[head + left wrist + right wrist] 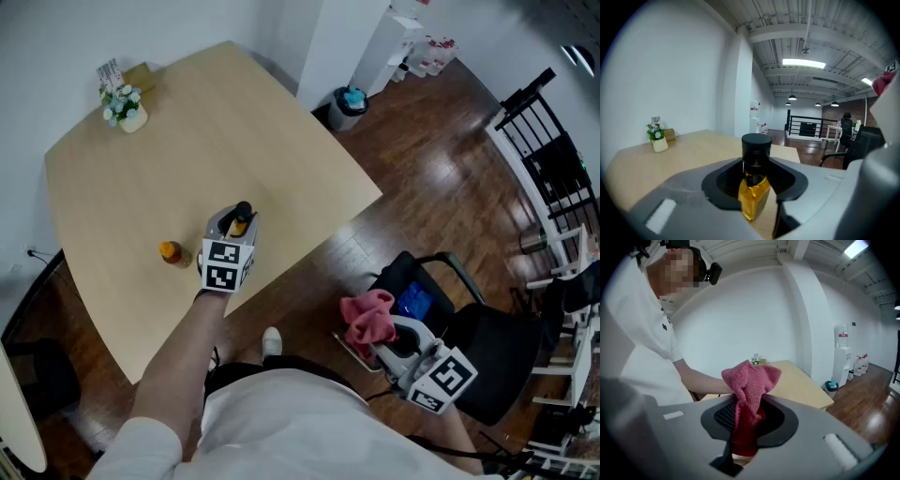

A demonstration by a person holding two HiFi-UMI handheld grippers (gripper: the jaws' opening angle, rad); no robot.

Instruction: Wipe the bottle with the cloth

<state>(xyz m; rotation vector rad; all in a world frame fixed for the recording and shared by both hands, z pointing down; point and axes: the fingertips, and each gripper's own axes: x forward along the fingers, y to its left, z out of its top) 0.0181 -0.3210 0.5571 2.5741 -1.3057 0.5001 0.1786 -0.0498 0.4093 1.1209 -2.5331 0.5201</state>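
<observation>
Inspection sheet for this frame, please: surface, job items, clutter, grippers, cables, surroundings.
Surface: light wooden table.
Job's things: amber bottle with black cap, in the left gripper; pink cloth in the right gripper.
Clutter: small orange-topped item beside the left gripper; flower pot at the far corner.
Grippers: left closed on the bottle over the table; right closed on the cloth, off the table, above a black chair.
Cables: possibly a thin dark lead at the table's left edge.
Surroundings: wood floor, bin, railing.

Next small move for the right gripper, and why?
Probably swing the right gripper left toward the left gripper. It is shut on the pink cloth but hangs off the table beside the chair, well apart from the amber bottle clamped in the left gripper over the table.
</observation>
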